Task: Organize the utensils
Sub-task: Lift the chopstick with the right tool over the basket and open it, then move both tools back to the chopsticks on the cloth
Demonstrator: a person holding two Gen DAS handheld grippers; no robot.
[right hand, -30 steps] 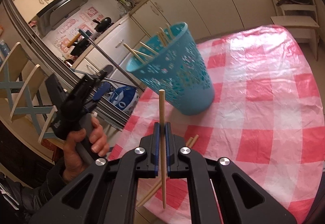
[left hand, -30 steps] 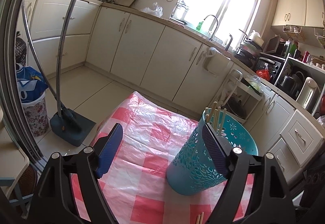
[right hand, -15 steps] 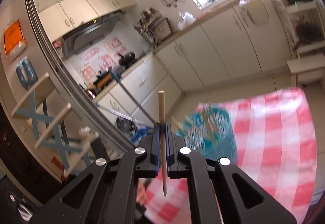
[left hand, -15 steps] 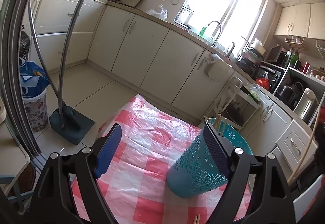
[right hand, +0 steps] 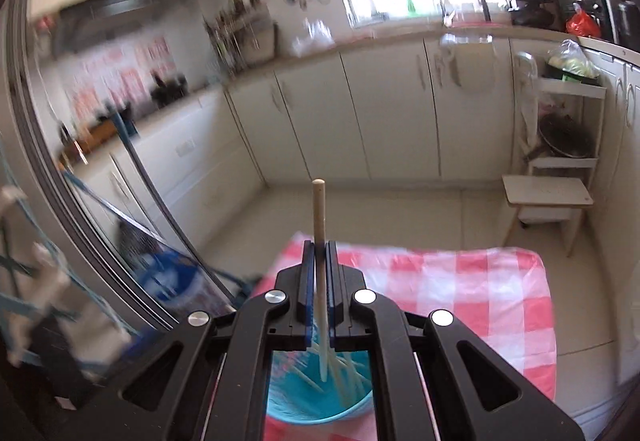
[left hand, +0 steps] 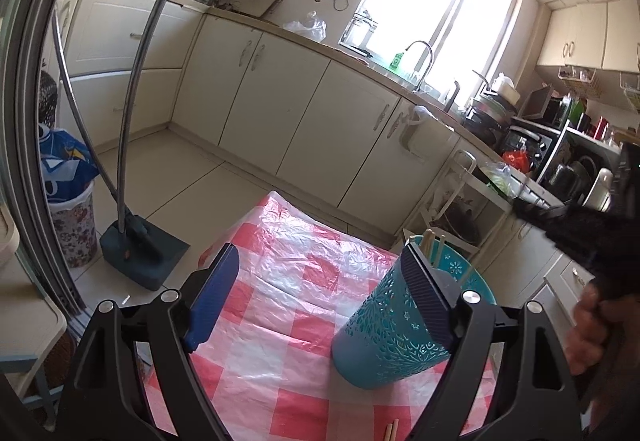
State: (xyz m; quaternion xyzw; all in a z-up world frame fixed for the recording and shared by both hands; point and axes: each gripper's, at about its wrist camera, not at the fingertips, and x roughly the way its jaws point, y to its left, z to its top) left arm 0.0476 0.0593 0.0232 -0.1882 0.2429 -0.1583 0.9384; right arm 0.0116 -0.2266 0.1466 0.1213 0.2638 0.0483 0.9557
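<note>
Chopsticks matter most here: one chopstick (right hand: pixel 319 241) is clamped upright between the closed pads of the right gripper (right hand: pixel 319 265), its rounded top standing clear above the pads and its lower end hanging over the open mouth of the teal holder (right hand: pixel 320 397), where several other pale sticks are seen leaning inside. No contact between the held stick and the holder can be made out.

Nearest in the left wrist view, the left gripper (left hand: pixel 320 289) is held wide open with nothing between its blue pads. Its right-hand pad is seen in front of the rim of the teal holder (left hand: pixel 384 337); whether it touches cannot be told. At the bottom edge the ends of two loose chopsticks (left hand: pixel 391 435) are seen lying on the table (left hand: pixel 280 321), which is covered by a red and white checked plastic cloth. The holder stands on this cloth, with chopstick tips (left hand: pixel 429 241) showing above its rim. At the right edge a hand (left hand: pixel 588 333) is seen around a black handle.

Beyond the table, a blue dustpan (left hand: pixel 140 253) with long handles is stood on the tiled floor beside a bin (left hand: pixel 74 217), and cream cabinets (left hand: pixel 320 121) are ranged under the window (left hand: pixel 432 13).
</note>
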